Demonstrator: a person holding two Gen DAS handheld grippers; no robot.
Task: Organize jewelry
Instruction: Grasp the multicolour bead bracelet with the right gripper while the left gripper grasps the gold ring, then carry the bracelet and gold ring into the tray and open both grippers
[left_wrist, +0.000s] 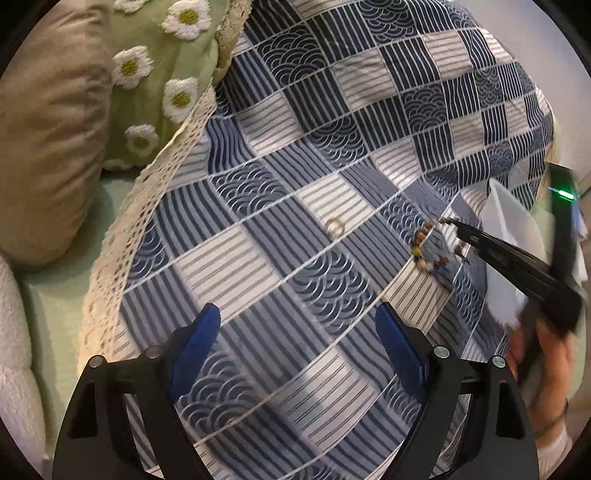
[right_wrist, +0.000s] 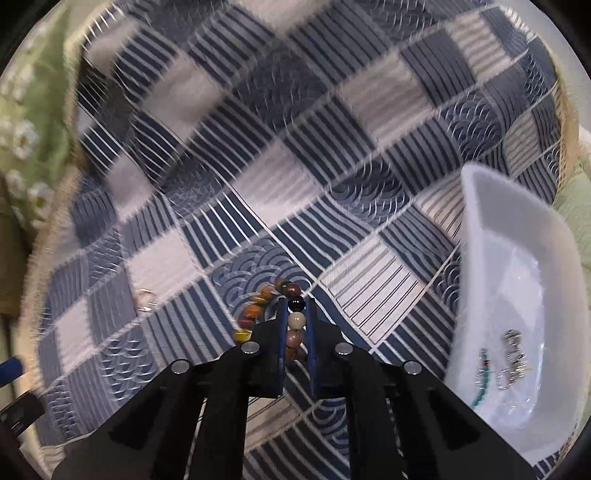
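Right tongs (right_wrist: 296, 321) pinch the multicoloured beaded bracelet (right_wrist: 273, 310) on the blue patchwork cloth (right_wrist: 258, 166); left tongs (left_wrist: 297, 328) gape wide.

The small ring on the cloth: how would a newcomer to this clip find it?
Start at the blue-and-white patchwork cloth and find the multicoloured bead bracelet held in the right gripper. The small thin metal ring lies alone on a pale striped square, apart from the bracelet, plain and beadless.
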